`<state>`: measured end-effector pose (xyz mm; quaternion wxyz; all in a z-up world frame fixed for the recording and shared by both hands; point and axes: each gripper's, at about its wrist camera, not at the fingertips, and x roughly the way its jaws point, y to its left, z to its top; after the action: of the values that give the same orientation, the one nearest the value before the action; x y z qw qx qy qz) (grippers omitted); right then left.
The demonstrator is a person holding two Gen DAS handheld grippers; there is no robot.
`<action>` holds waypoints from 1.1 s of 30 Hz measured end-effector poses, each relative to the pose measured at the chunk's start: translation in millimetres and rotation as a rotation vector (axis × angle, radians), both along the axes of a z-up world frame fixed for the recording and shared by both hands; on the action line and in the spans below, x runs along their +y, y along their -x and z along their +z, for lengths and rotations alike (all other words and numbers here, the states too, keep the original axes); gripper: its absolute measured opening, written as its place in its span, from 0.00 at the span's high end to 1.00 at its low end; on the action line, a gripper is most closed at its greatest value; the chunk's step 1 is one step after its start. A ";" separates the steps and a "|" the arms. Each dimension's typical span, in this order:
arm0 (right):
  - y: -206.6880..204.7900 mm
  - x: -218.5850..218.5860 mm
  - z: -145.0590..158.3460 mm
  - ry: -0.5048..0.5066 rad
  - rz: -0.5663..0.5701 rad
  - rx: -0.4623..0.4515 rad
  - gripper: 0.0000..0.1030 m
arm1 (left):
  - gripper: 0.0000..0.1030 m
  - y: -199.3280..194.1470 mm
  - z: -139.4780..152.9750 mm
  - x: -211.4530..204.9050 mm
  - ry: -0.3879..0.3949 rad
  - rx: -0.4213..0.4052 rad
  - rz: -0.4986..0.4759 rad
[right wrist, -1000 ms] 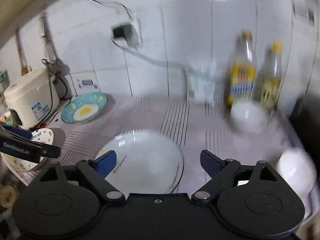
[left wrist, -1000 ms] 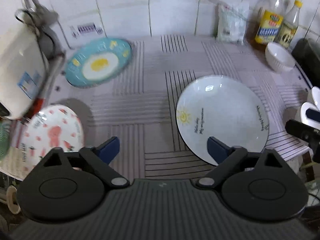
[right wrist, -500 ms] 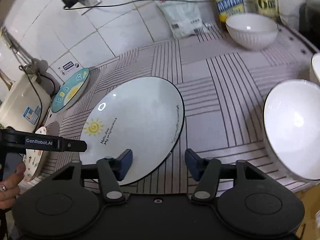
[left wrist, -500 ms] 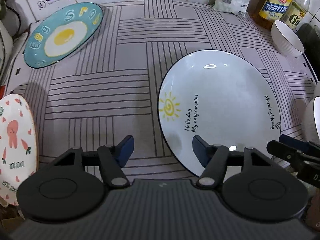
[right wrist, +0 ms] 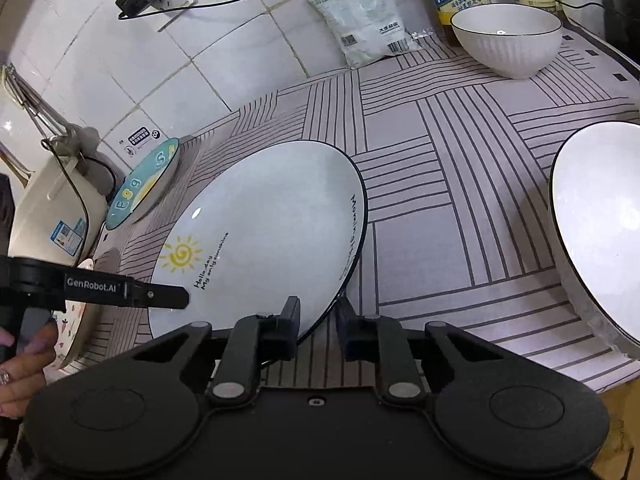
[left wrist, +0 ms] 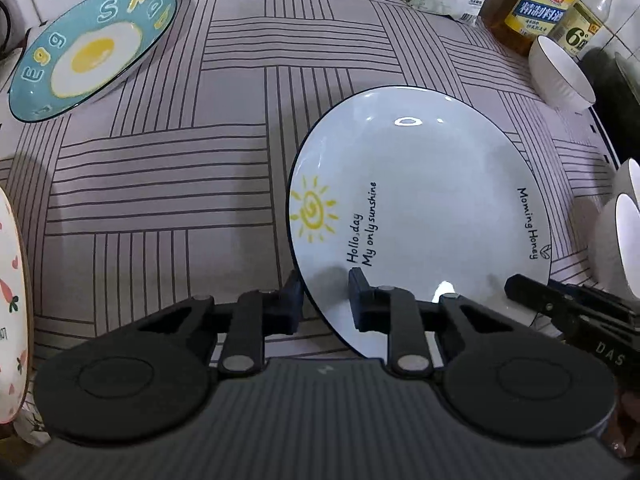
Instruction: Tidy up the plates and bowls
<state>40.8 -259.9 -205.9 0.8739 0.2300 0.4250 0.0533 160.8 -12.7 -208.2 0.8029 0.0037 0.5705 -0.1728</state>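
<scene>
Both the left tongs and right tongs had just closed, clamping the round white sun-printed plate (nothing stacked yet).

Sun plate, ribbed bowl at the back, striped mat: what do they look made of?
Sun plate: probably glazed ceramic; glossy, with sharp light reflections, printed lettering and a thin dark rim.
Ribbed bowl: likely glazed ceramic too; white, fluted outside, dark rim line, small glint inside.
Striped mat: matte, no glare; its thin edge overhangs the counter. Fabric or soft plastic, can't tell.
</scene>
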 end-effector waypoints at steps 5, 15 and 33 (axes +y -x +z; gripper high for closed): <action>-3.7 -2.8 -4.5 -0.028 -0.003 -0.005 0.78 | 0.78 1.3 -2.5 -1.5 0.000 -0.010 0.011; -7.8 -1.1 3.9 0.021 0.036 -0.011 0.78 | 0.78 6.8 6.4 -4.2 -0.025 -0.032 -0.019; -61.0 1.0 26.6 0.027 0.045 -0.106 0.77 | 0.77 -46.4 32.4 -2.8 -0.008 -0.085 0.018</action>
<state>101.8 -258.9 -179.3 0.8968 0.2056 0.3836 0.0794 207.2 -15.5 -175.8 0.8280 0.0089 0.5364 -0.1630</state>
